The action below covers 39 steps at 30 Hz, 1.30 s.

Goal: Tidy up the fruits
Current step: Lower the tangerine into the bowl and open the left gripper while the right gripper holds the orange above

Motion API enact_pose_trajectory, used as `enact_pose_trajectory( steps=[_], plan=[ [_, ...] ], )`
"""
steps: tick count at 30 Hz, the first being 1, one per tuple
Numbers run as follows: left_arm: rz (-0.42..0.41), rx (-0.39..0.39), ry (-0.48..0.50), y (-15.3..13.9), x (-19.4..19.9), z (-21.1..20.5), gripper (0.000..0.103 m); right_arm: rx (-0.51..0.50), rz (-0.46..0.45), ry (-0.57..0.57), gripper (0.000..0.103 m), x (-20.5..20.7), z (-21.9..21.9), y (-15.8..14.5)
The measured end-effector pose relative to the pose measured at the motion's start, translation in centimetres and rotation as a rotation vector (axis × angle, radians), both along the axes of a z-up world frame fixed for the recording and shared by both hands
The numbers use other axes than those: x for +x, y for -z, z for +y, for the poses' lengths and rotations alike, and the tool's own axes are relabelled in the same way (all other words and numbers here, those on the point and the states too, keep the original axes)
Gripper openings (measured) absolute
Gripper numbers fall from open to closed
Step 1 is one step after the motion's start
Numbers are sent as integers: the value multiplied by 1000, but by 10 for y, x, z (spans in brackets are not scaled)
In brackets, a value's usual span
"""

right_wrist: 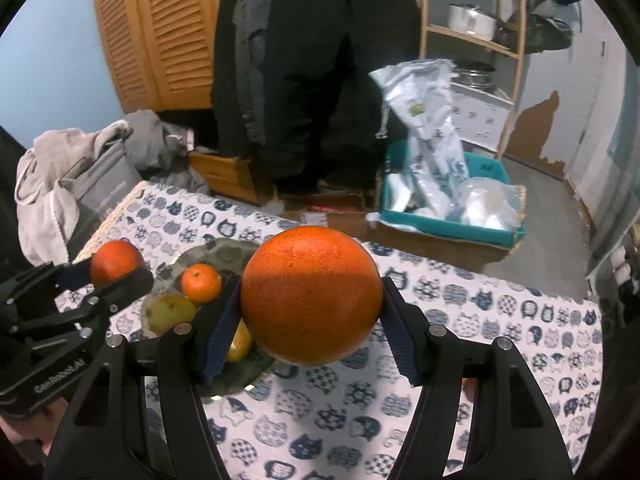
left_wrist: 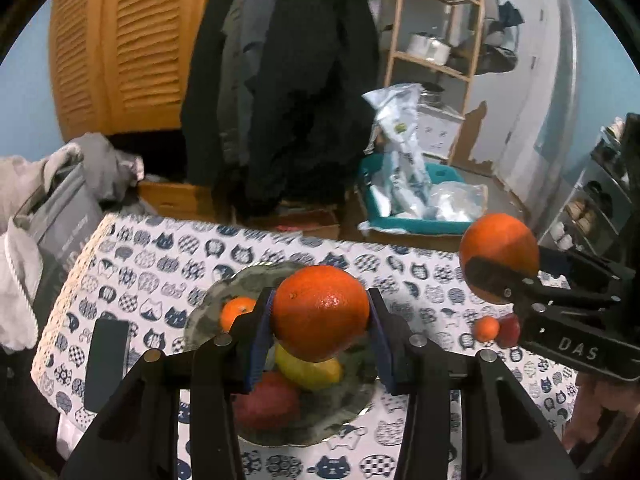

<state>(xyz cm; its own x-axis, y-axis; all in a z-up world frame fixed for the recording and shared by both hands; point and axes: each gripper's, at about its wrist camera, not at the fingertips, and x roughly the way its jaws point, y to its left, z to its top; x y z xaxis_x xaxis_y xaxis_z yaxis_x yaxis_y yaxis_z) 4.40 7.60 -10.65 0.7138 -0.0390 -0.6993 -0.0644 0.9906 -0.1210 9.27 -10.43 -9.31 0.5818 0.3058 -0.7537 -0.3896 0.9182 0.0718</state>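
The left gripper [left_wrist: 320,320] is clamped on a smaller orange [left_wrist: 320,312], held above a mottled green plate [left_wrist: 208,308]. The right gripper [right_wrist: 310,304] is clamped on a larger orange [right_wrist: 310,296], held over the cat-print tablecloth [right_wrist: 500,320] just right of the plate's rim. On the plate a mandarin [left_wrist: 236,312], a yellow fruit [left_wrist: 310,372] and a red fruit [left_wrist: 266,400] are seen, closely grouped. A small mandarin [left_wrist: 486,328] and a red fruit [left_wrist: 509,330] lie on the cloth beside the right gripper. The peels are pitted and glossy; the pads [left_wrist: 260,344] are ribbed blue. Open cloth is left right of the plate up to the far table edge
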Motion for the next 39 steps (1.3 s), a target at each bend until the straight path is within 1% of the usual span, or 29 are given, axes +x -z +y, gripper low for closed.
enact_pose_trajectory(
  steps=[4,9,15,22,26,31,32,33,34,35,36,37,39],
  plan=[
    [47,-28,-36,18,7,21,45,6,31,-24,67,9,21,12],
    [98,-33,-65,39,17,36,45,-2,68,-31,67,21,38,29],
    [164,-30,-64,64,27,43,45,-11,141,-38,67,35,50,58],
    [248,-82,-71,95,40,51,46,-16,204,-40,67,45,56,84],
    [288,-102,-68,109,43,52,46,-16,229,-43,67,49,58,93],
    [312,-89,-67,118,46,53,46,4,264,-42,67,57,62,102],
    [319,-91,-63,120,47,53,46,5,269,-43,67,58,63,104],
    [323,-92,-62,121,47,53,50,4,275,-45,67,59,65,106],
    [321,-92,-63,122,47,54,57,3,280,-45,67,60,66,108],
    [312,-91,-66,121,47,55,60,3,286,-45,67,60,67,110],
    [306,-91,-67,120,47,55,66,5,292,-45,67,61,69,112],
    [301,-89,-67,119,47,55,68,9,298,-44,67,62,70,114],
    [299,-88,-66,117,46,56,69,10,308,-40,67,64,72,117]
  ],
)
